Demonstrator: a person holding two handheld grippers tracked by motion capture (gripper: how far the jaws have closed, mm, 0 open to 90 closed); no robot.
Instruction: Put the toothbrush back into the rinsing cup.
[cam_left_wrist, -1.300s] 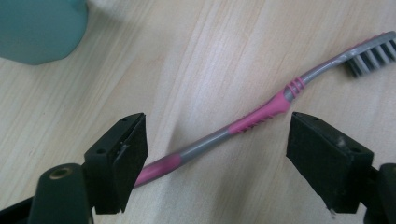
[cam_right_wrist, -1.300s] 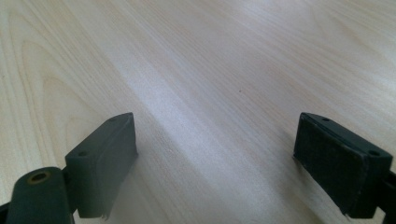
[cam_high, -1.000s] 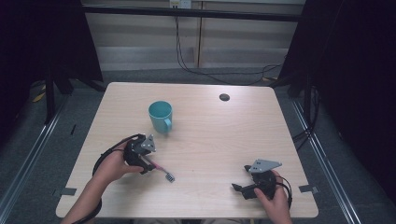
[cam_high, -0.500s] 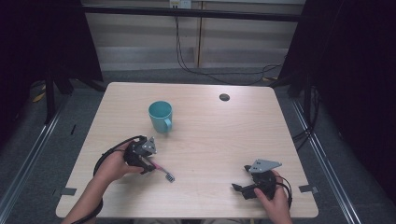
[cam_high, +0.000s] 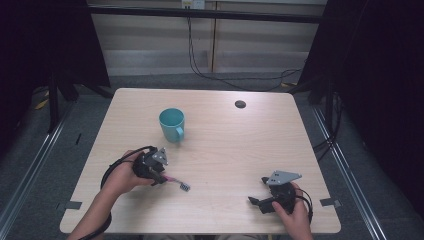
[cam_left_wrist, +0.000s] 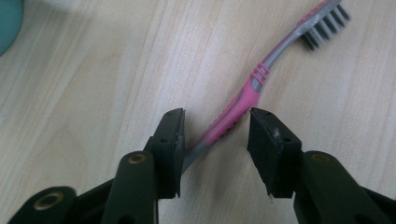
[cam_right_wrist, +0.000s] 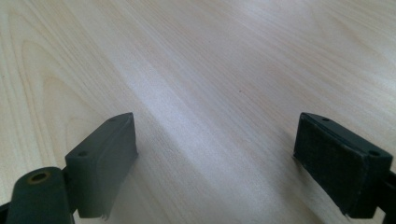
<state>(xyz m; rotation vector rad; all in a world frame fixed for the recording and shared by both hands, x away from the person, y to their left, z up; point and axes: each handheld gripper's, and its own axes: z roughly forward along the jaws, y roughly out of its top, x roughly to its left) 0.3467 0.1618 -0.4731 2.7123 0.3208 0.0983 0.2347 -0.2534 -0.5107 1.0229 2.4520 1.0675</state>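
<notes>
Pale wood grain covers the table (cam_high: 225, 150), which carries a teal mug (cam_high: 171, 124) toward its far left part, a small dark disc (cam_high: 240, 104) close to the far edge, and a pink and grey toothbrush (cam_high: 176, 182) toward the near left corner. The toothbrush lies flat on the wood, its bristled head pointing toward the near right and its handle end reaching back to the left gripper (cam_high: 161, 177).

In the left gripper view, the toothbrush (cam_left_wrist: 261, 79) runs diagonally from between the two black jaws up to the bristles at the upper right. The jaws stand partly apart on either side of the pink grip section; the handle's grey end passes just beside the left-hand jaw, seemingly touching its inner face, while a clear gap remains between the handle and the other jaw. The left gripper (cam_left_wrist: 217, 140) therefore brackets the handle without clamping it. A sliver of the teal mug (cam_left_wrist: 8, 21) shows at the upper left corner of that view.

The right gripper (cam_high: 254, 201) rests by the near right corner, held in the person's right hand (cam_high: 295, 217), well apart from the toothbrush. In the right gripper view its jaws are spread wide over bare wood (cam_right_wrist: 210, 70), holding nothing.
</notes>
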